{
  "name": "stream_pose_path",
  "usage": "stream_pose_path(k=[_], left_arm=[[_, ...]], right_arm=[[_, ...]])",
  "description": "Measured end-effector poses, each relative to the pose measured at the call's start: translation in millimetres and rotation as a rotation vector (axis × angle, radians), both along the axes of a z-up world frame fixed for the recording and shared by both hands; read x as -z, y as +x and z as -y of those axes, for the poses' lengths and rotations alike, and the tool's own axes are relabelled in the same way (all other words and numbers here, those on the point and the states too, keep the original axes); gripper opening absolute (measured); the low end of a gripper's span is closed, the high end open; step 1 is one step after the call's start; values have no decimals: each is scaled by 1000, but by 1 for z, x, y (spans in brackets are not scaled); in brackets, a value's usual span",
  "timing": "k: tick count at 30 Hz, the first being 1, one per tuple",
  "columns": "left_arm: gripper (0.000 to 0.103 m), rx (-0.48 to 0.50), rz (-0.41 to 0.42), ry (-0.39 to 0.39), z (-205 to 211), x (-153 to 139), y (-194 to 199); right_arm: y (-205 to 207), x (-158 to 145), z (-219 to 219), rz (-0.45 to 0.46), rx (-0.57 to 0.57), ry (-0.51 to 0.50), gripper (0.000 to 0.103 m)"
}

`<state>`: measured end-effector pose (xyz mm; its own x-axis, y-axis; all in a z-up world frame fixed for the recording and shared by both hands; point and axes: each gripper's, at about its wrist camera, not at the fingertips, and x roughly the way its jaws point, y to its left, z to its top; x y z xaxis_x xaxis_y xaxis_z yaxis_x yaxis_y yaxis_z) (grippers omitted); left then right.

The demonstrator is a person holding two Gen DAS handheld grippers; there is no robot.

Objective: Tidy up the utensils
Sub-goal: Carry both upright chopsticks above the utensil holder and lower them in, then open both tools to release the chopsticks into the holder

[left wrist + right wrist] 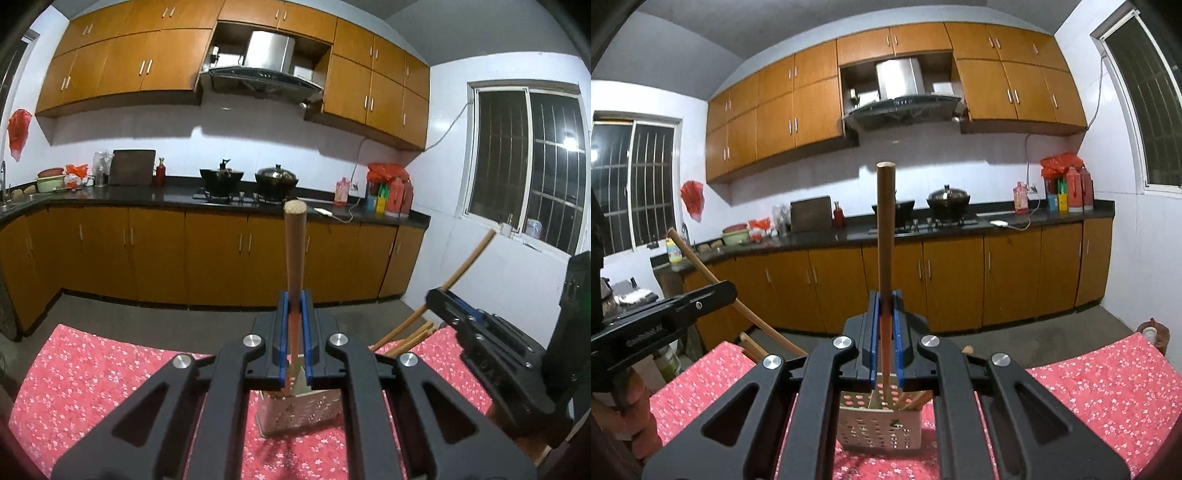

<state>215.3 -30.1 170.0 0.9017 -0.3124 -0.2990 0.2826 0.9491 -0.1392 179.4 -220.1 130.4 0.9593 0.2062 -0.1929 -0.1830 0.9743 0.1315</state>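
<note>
Left wrist view shows my left gripper [294, 314] with its jaws clamped on a wooden-handled utensil [294, 251], handle upright, metal end hanging just above the perforated metal holder [299, 413] on the red floral table [92, 369]. Right wrist view shows my right gripper [885, 314] clamped the same way on a second wooden handle [885, 229], its lower end over the same holder [879, 428], which already carries several wooden sticks [916, 398].

Procedure as I judge it:
1. I lower one utensil at a time; both grippers crowd the same opening, and the right gripper [480, 325] sits near the left.
2. I keep each handle vertical so the tip clears the rim.
3. I aim for a free gap beside the sticks, not onto them.
4. I release only once the tip rests on the holder floor; the light holder could tip if pushed sideways.
</note>
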Motion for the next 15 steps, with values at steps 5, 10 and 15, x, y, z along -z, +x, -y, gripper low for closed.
stream_pose_path(k=[5,10,15], left_arm=[[8,13,-31,31,4,13,7],[8,19,-62,32,5,23,12],[11,23,-92,5,2,31,19]], right_arm=[[6,7,-5,-29,-3,-13,8],[7,10,-9,-44,-9,-17,8],[9,8,-10,-58,-14,-17,9]])
